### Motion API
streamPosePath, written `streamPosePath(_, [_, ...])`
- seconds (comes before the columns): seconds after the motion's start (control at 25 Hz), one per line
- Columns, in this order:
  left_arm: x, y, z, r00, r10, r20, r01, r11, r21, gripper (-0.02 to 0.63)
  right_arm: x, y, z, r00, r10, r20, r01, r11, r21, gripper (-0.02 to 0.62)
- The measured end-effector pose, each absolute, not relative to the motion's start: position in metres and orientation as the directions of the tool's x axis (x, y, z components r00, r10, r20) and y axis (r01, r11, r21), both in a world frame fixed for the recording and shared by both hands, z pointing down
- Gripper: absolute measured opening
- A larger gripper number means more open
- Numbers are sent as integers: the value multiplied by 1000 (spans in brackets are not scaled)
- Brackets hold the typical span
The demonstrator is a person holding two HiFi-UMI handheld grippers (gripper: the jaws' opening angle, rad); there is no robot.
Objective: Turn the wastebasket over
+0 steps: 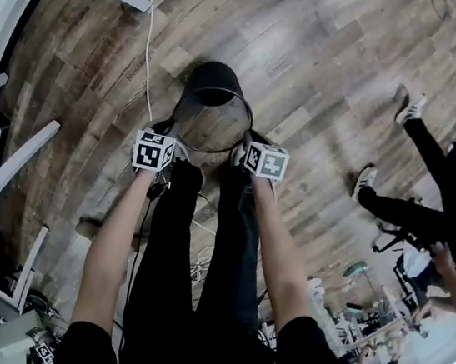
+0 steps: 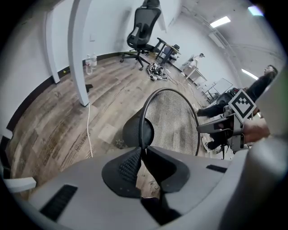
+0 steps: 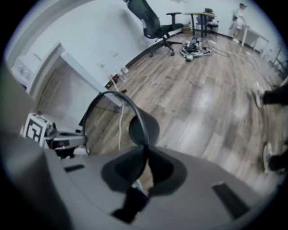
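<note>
Over the wooden floor [image 1: 338,58], the wastebasket [image 1: 213,91] is held tilted, its rim [image 2: 143,117] clamped on opposite sides by the left gripper [image 2: 143,155] and right gripper [image 3: 146,155], for an even turn.

Black mesh wastebasket [image 1: 210,107], lifted, tilted, rim-gripped

Plank floor [image 1: 330,57] throughout. White cable [image 1: 150,40] from 12 o'clock down toward centre. White furniture [image 1: 9,3] from 9 to 11 o'clock. Black-trousered legs [image 1: 431,152] in sneakers at 3 o'clock. In left gripper view, office chair [image 2: 145,24] at 12 o'clock, bottles [image 2: 90,63] by wall at 10 o'clock.
</note>
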State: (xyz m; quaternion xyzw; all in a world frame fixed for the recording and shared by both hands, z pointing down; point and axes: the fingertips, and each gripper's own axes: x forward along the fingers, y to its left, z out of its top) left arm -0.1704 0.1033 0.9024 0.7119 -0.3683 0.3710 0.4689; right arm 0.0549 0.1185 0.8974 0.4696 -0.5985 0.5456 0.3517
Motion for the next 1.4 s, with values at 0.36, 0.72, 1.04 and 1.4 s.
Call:
streamPosePath(0.36, [-102,68,930,463,-52,885,-835,-360,416,67,120,117,922,-293,-175,940,-924,-201,-325,54])
streamPosePath(0.72, [-63,52,964,425,-7,905,-851,-342,397,61,156,116,961,-315,-129,940,-904,-259,-339,54])
streamPosePath(1.04, [-48,43,988,389,14,921,-872,-316,373,63,172,102,986,-342,-83,936,-901,-253,-352,54])
streamPosePath(1.4, [-39,34,1002,371,44,928,-884,-291,367,61,181,94,1006,-363,-29,931,-897,-260,-358,55])
